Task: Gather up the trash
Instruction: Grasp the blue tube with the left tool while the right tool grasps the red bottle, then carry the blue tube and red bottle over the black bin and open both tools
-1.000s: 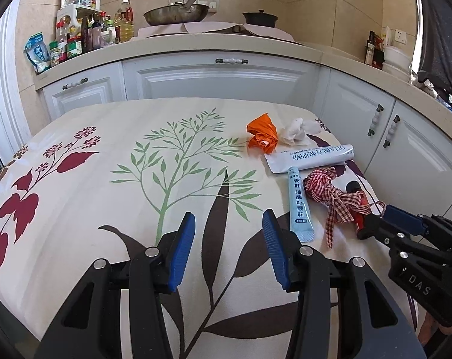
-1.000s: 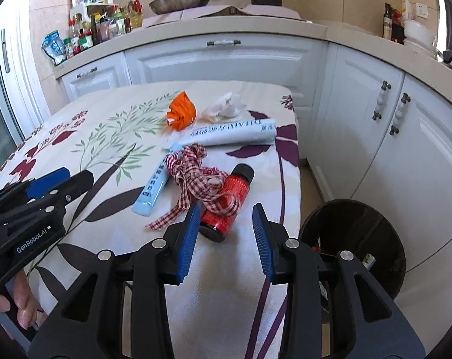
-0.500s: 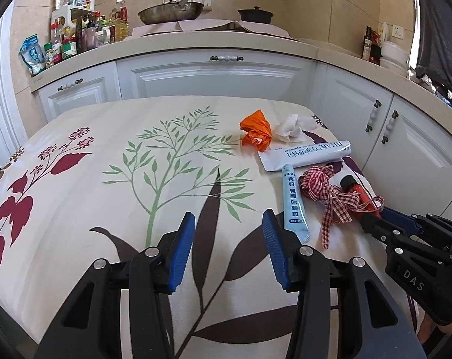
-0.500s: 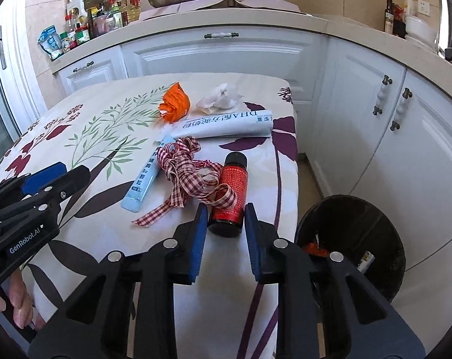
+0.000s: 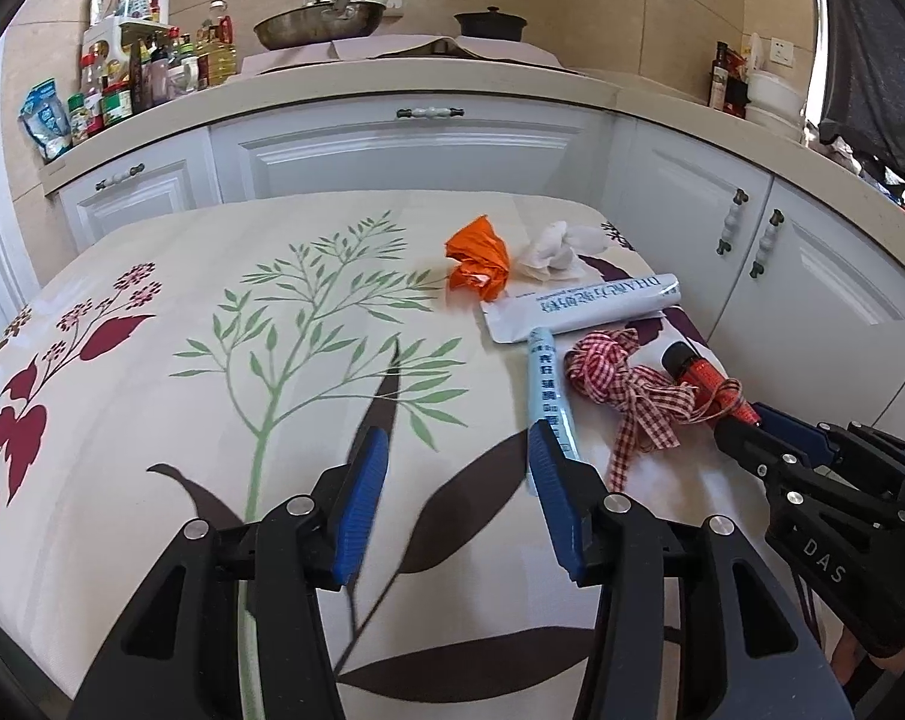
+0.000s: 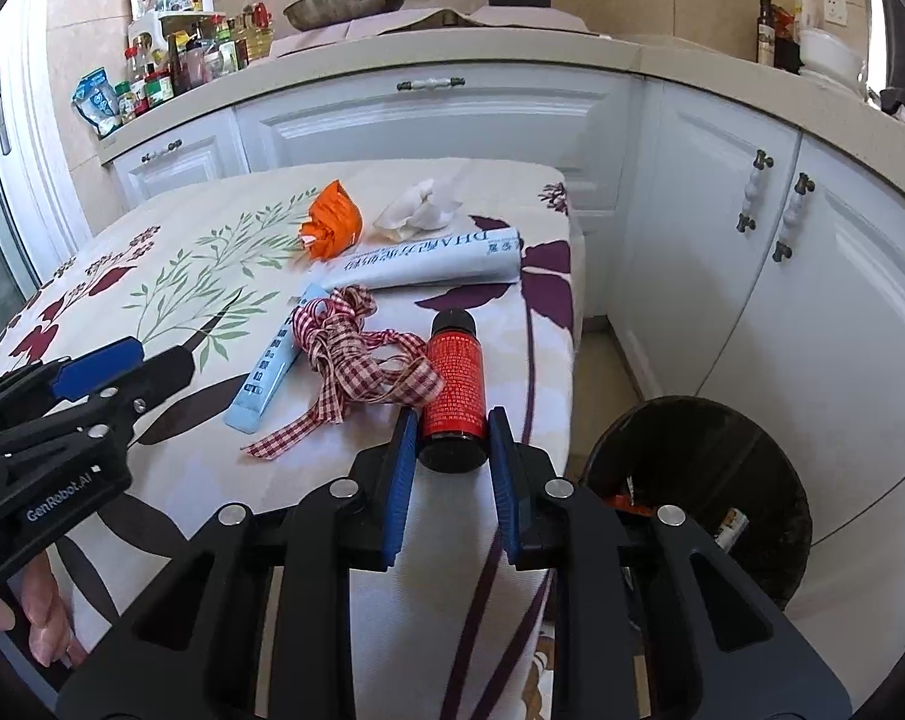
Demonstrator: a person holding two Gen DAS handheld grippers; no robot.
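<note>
Bare tablecloth [image 5: 152,420] left of trash [image 5: 626,384]

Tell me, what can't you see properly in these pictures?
- Bin contents, right wrist view: dark inside, and the right gripper covers part; only scraps show.
- Red bottle base, left wrist view: hidden behind the right gripper.
- Blue tube lower end, left wrist view: behind a left gripper finger.
- Shelf jars' labels, both views: too small to read.

Ribbon [image 6: 356,360] lies between tube [image 6: 272,360] and bottle [image 6: 455,384].
</note>
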